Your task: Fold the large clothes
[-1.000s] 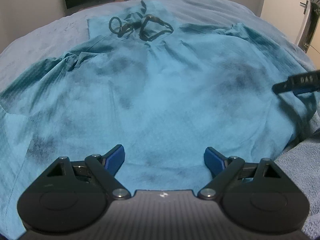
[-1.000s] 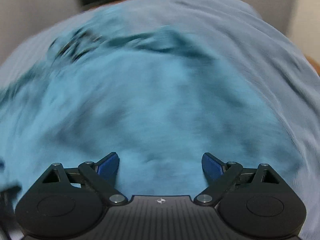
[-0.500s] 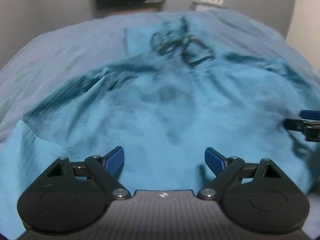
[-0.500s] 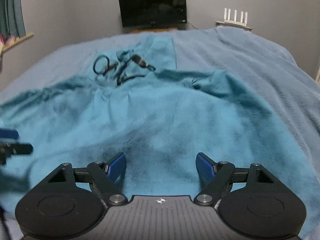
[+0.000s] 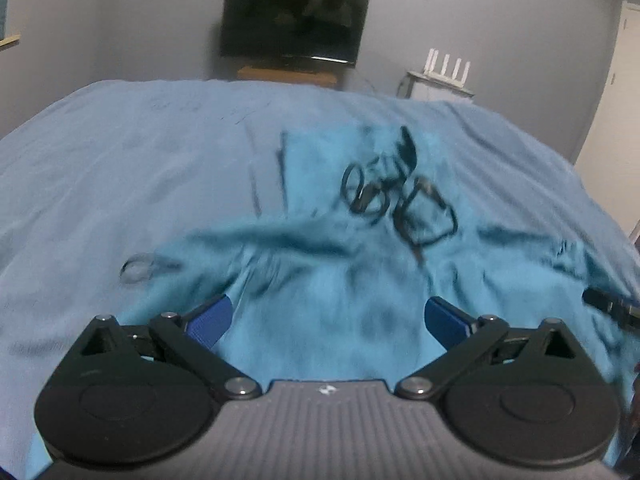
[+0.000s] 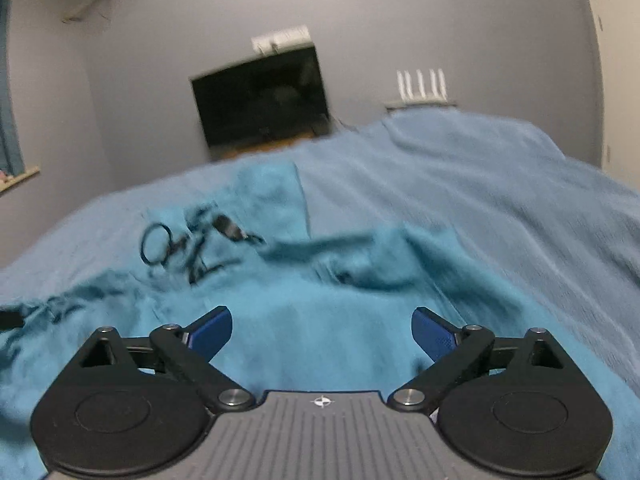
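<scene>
A large teal garment [image 5: 328, 280] lies spread on the bed, its black drawstrings [image 5: 396, 200] looped near the far end. My left gripper [image 5: 326, 318] hovers over the near part of the cloth, its jaws opening, with nothing between the blue pads. In the right wrist view the same garment [image 6: 320, 308] fills the foreground and its drawstrings [image 6: 188, 244] lie at the left. My right gripper [image 6: 322, 330] also hangs above the cloth with jaws opening and no fabric pinched. The right gripper's tip [image 5: 608, 304] shows at the left view's right edge.
The bed is covered by a grey-blue blanket [image 5: 120, 168]. A dark TV [image 5: 292, 24] on a wooden stand sits against the far wall, with a white router [image 5: 444, 68] on a shelf to its right. A door [image 5: 624, 80] is at far right.
Both views have tilted up from the cloth toward the far wall. The left gripper has drifted left over the garment and rolled. Both pairs of jaws stand wider than before.
</scene>
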The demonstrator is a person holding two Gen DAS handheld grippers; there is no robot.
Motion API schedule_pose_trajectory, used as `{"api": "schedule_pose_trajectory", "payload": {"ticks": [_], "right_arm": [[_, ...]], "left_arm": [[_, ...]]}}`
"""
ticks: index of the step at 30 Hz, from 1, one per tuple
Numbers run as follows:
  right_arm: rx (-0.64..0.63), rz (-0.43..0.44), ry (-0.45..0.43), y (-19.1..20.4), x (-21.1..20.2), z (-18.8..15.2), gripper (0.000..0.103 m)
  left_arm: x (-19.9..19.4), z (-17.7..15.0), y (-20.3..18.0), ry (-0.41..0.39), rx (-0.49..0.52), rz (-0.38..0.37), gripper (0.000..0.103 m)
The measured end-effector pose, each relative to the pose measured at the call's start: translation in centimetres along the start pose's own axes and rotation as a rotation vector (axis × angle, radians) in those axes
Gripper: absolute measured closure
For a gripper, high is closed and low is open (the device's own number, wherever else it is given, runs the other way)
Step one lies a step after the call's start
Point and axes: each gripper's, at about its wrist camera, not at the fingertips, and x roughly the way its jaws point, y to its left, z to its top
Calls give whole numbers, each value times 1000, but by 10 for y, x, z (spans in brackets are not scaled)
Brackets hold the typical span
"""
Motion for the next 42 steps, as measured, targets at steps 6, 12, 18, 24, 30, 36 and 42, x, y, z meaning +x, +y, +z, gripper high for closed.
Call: {"api": "schedule_pose_trajectory", "payload": {"ticks": [6,12,18,24,30,36,42], "right_arm": [[-23,63,27,13,34,9,10],[-53,119,77,29,94,58,40],[-121,89,102,37,184,106,43],[13,85,162,23,277,127,43],[117,118,221,15,335,127,32],[298,274,285,-3,357,122,57],[271,431,161,-6,311,131,99]], "left_arm": [[56,49,-2,-3,28,8,0],[116,92,14,28,32,35,0],[179,124,35,24,-7,61,3],[243,144,53,70,-87,49,24],[280,149,61,107,-137,-2,24],[276,151,64,127,-90,-4,103],[218,157,65,19,-66,-146,103]]}}
